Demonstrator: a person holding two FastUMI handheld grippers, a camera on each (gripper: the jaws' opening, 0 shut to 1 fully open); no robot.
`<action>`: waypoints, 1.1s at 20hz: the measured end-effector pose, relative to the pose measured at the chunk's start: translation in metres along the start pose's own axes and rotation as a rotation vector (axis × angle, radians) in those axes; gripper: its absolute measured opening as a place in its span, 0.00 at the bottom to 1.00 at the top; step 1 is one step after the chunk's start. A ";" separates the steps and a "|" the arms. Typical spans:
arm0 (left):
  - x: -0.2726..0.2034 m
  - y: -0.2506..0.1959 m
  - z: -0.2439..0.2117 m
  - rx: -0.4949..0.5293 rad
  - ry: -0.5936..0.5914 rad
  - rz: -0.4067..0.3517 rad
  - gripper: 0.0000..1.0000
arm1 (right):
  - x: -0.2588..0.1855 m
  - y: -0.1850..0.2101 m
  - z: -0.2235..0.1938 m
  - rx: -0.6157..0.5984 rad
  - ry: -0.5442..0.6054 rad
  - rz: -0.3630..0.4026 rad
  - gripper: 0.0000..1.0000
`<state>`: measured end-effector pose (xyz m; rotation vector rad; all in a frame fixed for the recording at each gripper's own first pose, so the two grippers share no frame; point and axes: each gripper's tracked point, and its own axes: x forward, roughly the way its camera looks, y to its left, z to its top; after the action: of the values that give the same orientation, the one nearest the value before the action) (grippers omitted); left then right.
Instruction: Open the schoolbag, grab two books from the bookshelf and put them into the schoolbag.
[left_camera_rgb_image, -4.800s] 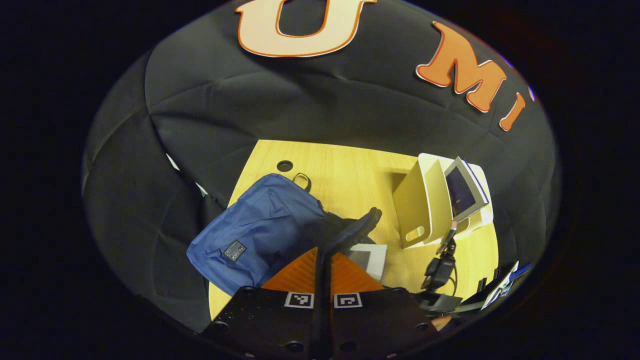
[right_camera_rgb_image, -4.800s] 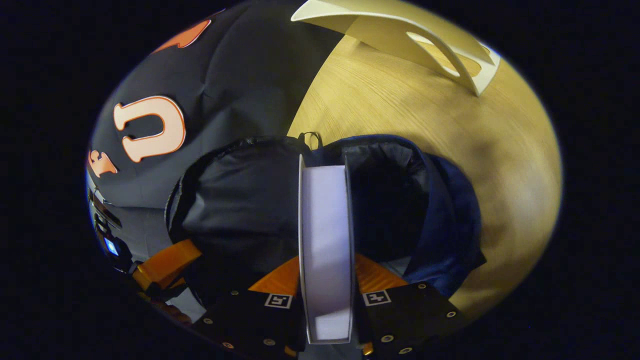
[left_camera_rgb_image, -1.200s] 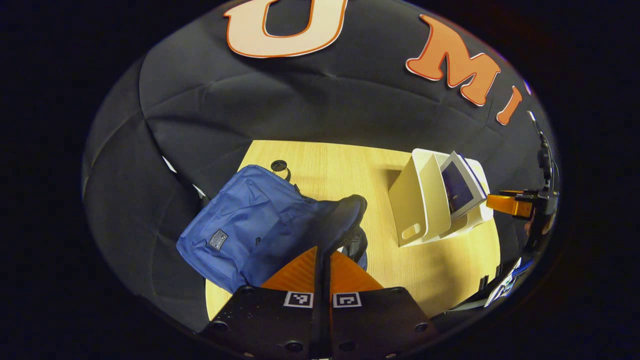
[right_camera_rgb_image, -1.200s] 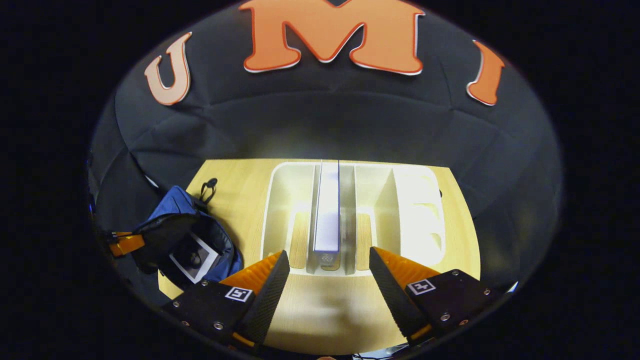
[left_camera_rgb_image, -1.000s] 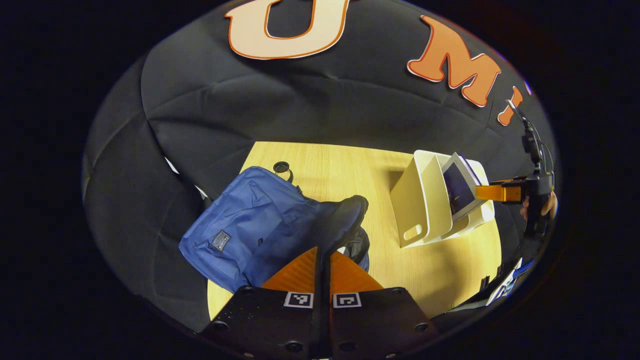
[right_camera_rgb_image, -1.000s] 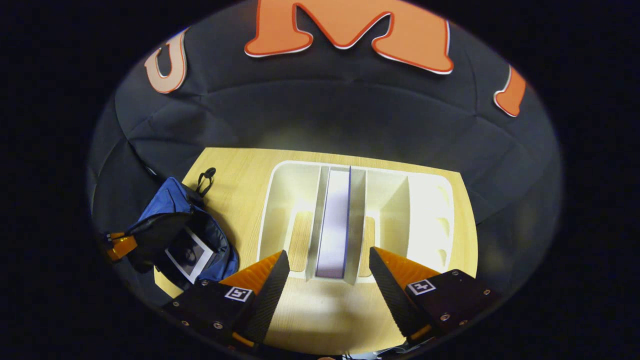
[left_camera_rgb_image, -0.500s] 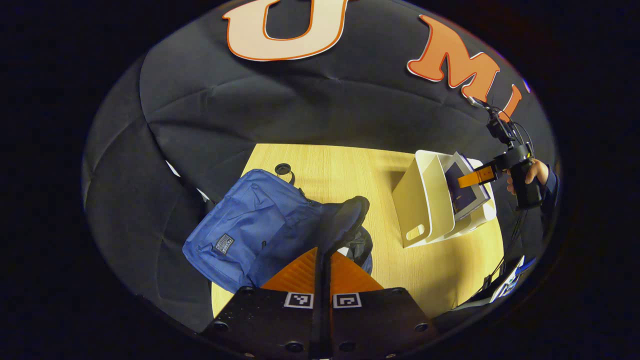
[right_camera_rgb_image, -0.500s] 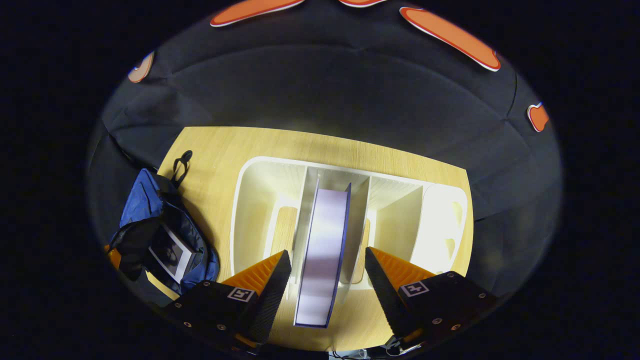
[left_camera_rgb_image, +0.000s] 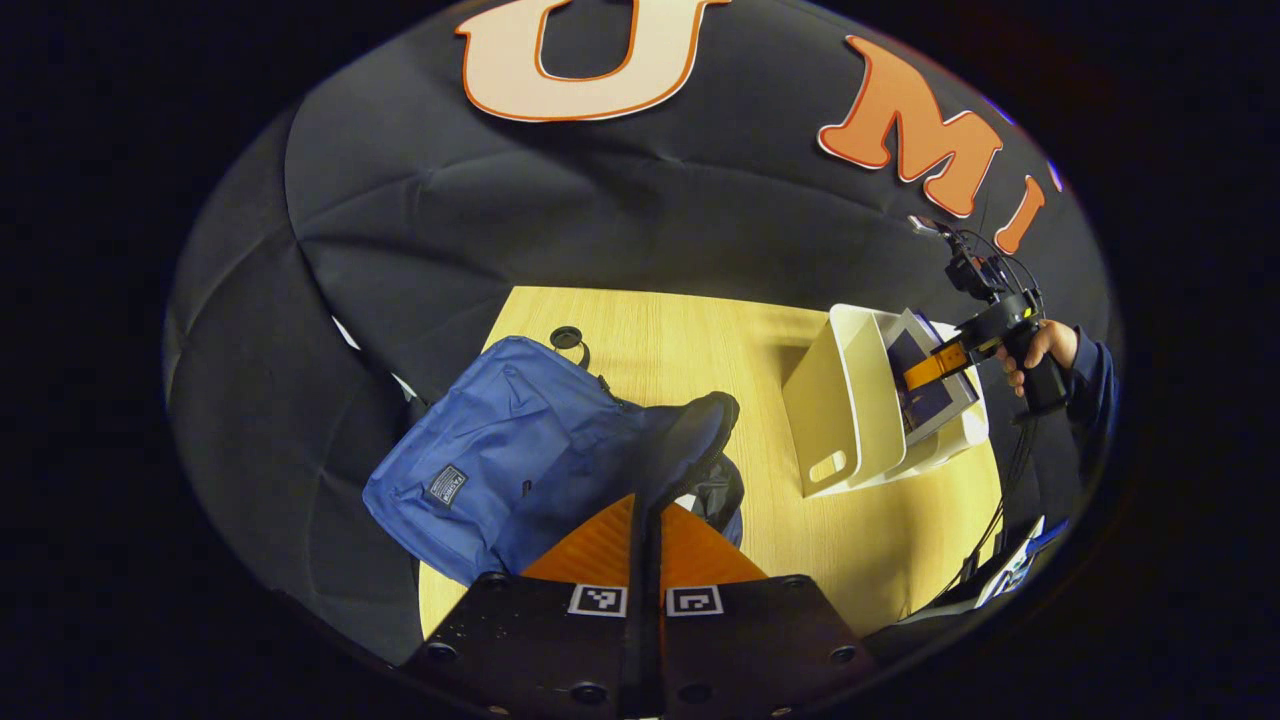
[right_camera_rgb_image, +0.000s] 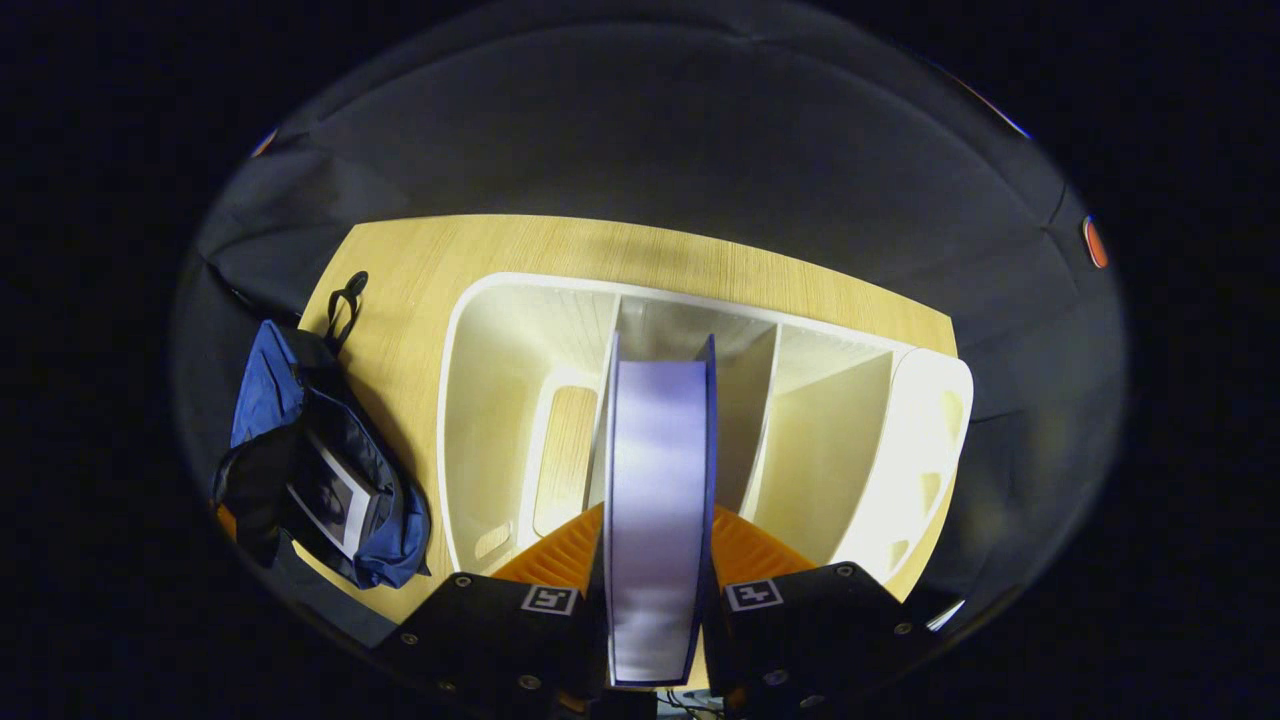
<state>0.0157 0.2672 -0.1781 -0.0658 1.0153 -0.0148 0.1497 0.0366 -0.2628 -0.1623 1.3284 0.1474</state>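
The blue schoolbag (left_camera_rgb_image: 500, 440) lies on the wooden table (left_camera_rgb_image: 690, 340). My left gripper (left_camera_rgb_image: 645, 505) is shut on the black rim of its opening and holds it up. In the right gripper view the schoolbag (right_camera_rgb_image: 265, 395) gapes open, with one book (right_camera_rgb_image: 330, 500) inside. A second book (right_camera_rgb_image: 655, 470) stands page edges up in the middle slot of the white bookshelf (right_camera_rgb_image: 500, 400). My right gripper (right_camera_rgb_image: 655, 535) is shut on this book, one finger on each cover. The left gripper view shows that gripper (left_camera_rgb_image: 935, 365) at the bookshelf (left_camera_rgb_image: 845, 400), held by a hand (left_camera_rgb_image: 1040, 345).
A black round hole (left_camera_rgb_image: 566, 336) sits in the table behind the bag. The bag's black loop (right_camera_rgb_image: 345, 290) lies on the wood. The shelf's outer slots (right_camera_rgb_image: 830, 450) hold nothing. Cables and small items (left_camera_rgb_image: 1010, 575) hang past the table's right front edge.
My right gripper has come down over the bookshelf and shut on the standing book, after being open in front of it. My left gripper still holds the bag's rim.
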 end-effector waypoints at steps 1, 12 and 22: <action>0.001 0.000 -0.001 0.000 0.000 -0.004 0.00 | -0.005 -0.002 -0.001 0.001 -0.008 0.011 0.38; 0.000 -0.004 0.000 0.017 -0.007 -0.022 0.00 | -0.139 -0.032 -0.012 0.074 -0.161 0.177 0.24; -0.008 0.006 0.007 -0.009 -0.031 -0.015 0.00 | -0.255 0.020 -0.026 0.195 -0.378 0.503 0.34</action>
<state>0.0179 0.2737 -0.1681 -0.0815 0.9842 -0.0229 0.0613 0.0472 -0.0218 0.3548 0.9756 0.4491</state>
